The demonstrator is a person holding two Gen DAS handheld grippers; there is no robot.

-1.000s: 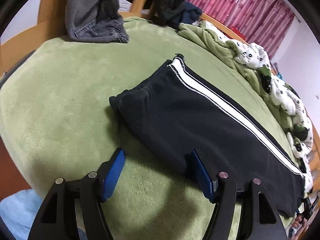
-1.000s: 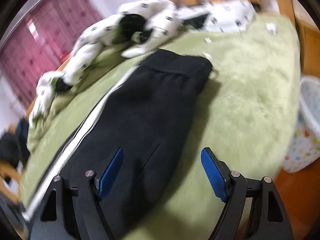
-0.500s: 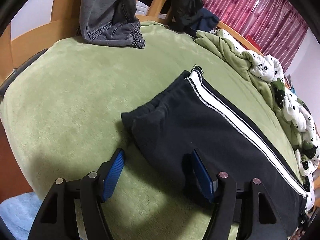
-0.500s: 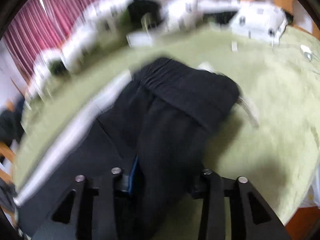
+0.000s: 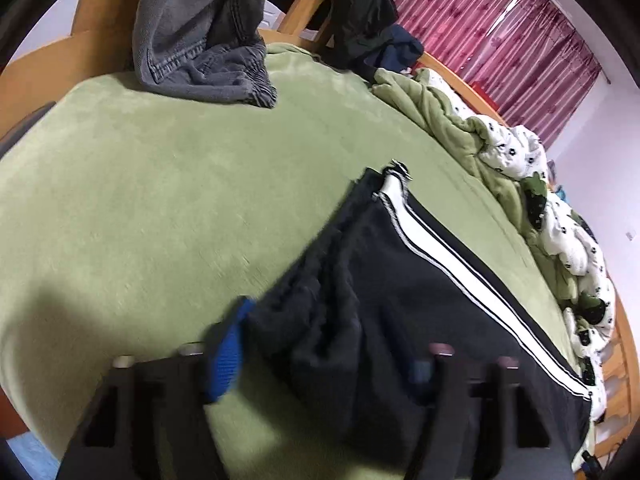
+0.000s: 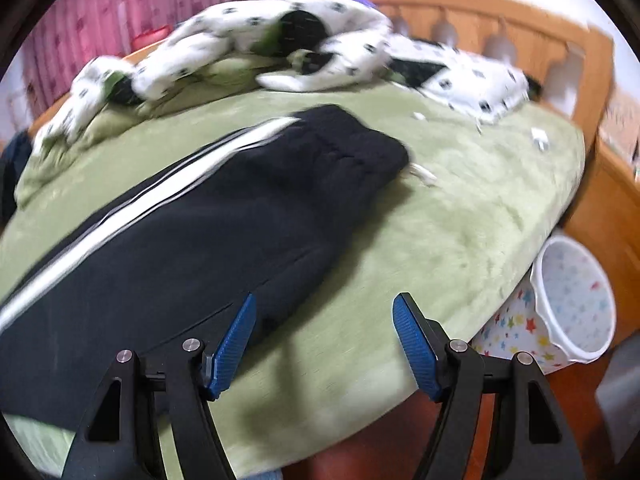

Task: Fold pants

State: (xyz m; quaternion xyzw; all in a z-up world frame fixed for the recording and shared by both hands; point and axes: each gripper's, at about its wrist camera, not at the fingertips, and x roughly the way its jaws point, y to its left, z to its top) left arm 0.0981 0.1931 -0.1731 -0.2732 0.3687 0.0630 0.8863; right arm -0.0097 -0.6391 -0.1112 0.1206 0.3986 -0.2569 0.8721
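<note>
Left wrist view: the left gripper (image 5: 320, 364) has slid in from bare bed (image 5: 160, 208) onto the cuff end of the black pants (image 5: 400, 288) at lower centre, and its jaws are closing with bunched fabric between them. Over on the right wrist view, the right gripper (image 6: 324, 344), buried in cloth half a second ago, has let go and lifted clear; its jaws are opening wide over green cover with nothing between them, the waistband lying upper centre. Looks like the left end goes over first.
</note>
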